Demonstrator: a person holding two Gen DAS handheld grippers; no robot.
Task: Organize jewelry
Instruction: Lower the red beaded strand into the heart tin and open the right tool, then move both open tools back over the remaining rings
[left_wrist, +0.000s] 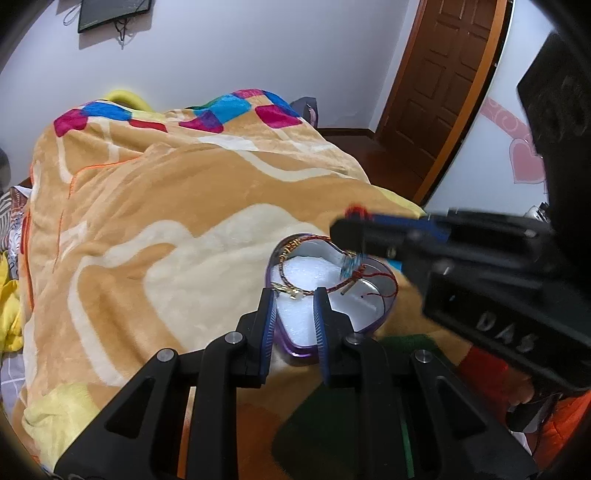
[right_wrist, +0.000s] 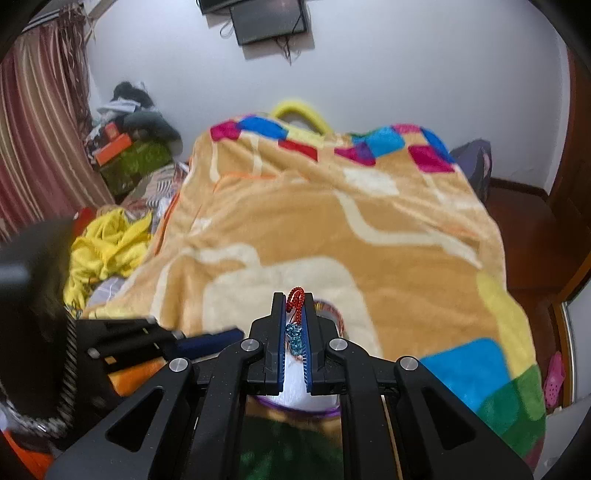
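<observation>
A purple heart-shaped tin (left_wrist: 384, 317) with a white foam lining sits on the blanket; in the right wrist view (right_wrist: 334, 314) only its rim shows. A red cord bracelet (left_wrist: 369, 284) and a gold piece (left_wrist: 290, 291) lie in it. My left gripper (left_wrist: 295, 295) is open, its fingertips over the tin's near edge. My right gripper (right_wrist: 295, 301) is shut on a red beaded piece (right_wrist: 295, 295) with blue beads (right_wrist: 294, 338), held above the tin. It shows in the left wrist view (left_wrist: 351, 225) coming in from the right.
An orange patterned blanket (left_wrist: 166, 221) covers the bed. Yellow clothes (right_wrist: 107, 247) and boxes lie at the bed's left side. A wooden door (left_wrist: 443, 74) and dark floor are to the right.
</observation>
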